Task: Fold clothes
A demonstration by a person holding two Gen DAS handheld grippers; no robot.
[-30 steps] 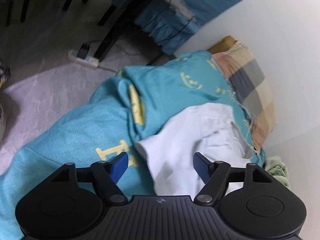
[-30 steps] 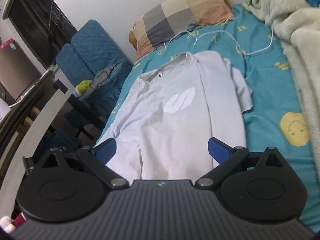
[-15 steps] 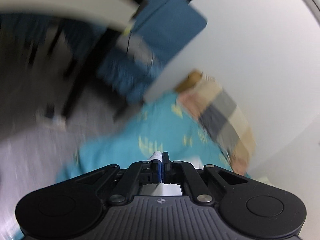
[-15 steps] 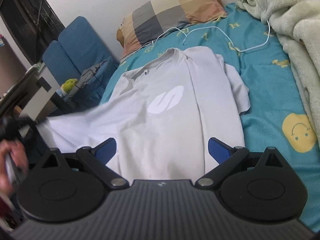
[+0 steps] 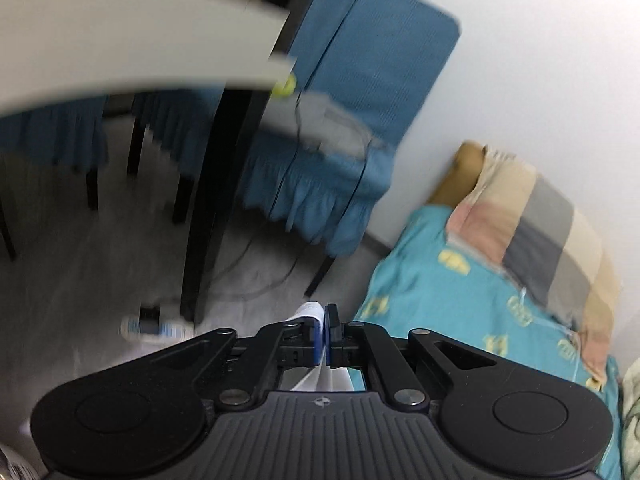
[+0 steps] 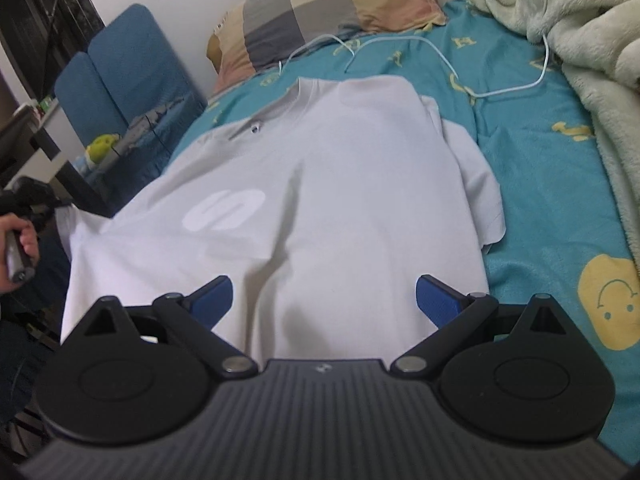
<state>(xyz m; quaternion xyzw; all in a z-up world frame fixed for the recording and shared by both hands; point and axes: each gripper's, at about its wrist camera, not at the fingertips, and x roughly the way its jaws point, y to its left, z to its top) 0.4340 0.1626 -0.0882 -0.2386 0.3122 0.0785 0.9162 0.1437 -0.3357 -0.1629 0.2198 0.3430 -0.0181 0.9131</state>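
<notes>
A pale white cotton T-shirt (image 6: 320, 200) with a white oval logo is spread front-up on the teal bedsheet printed with yellow smiley faces (image 6: 560, 208), collar towards the checked pillow (image 6: 320, 8). The left gripper (image 5: 324, 336) is seen pinched tight on a fold of the white fabric — its 2 blue pads pressed together, out past the bed's edge. The right gripper (image 6: 324, 300) is held wide open over the shirt's hem — nothing is gripped.

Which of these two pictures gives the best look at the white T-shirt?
The right wrist view: the white T-shirt lies spread across the bed, logo and collar visible. The left wrist view shows only a pinched scrap of it in the shut left claw.
</notes>
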